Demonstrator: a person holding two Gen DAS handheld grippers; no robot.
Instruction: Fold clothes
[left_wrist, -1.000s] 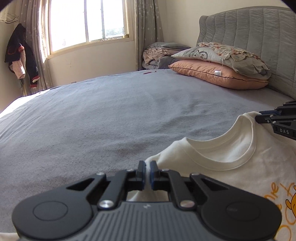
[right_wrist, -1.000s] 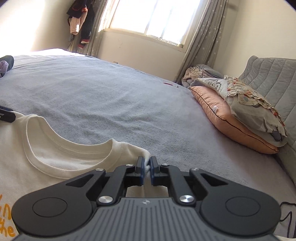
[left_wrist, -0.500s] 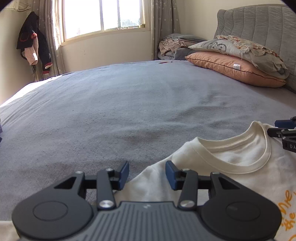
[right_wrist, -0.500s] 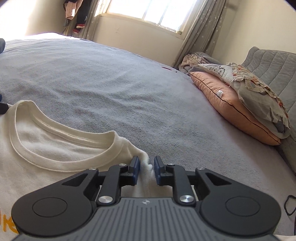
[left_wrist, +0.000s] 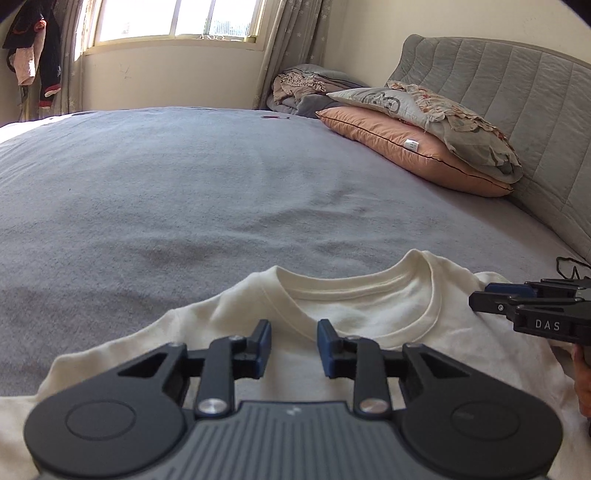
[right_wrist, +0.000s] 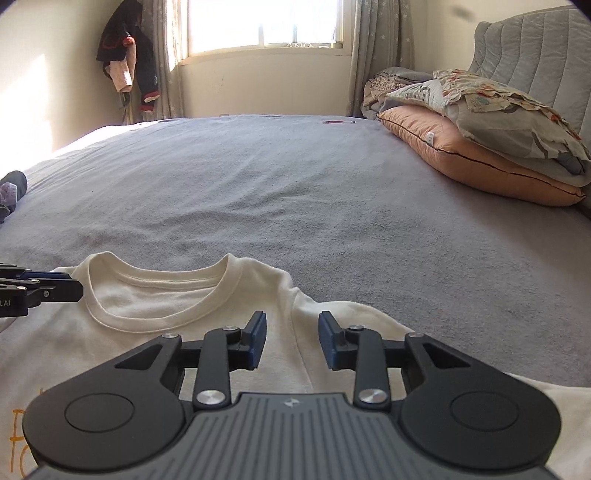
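Cream T-shirt (left_wrist: 369, 314) lies flat on the grey bedspread (left_wrist: 184, 206), collar toward the window (right_wrist: 262, 22). Left gripper (left_wrist: 294, 345) closing, right gripper (right_wrist: 292, 339) opening; both hover over the shoulders, pads clear of the cloth. Stacked pillows (left_wrist: 424, 136) by the headboard (left_wrist: 517, 92), well apart; hanging clothes (right_wrist: 127, 74) beside the curtain.

A wide bed under a grey fleecy cover (left_wrist: 221, 192) is carrying a cream cotton T-shirt (left_wrist: 369, 306) lying flat near its front edge and a peach pillow (left_wrist: 399, 147) lying by the padded grey headboard (left_wrist: 517, 88).
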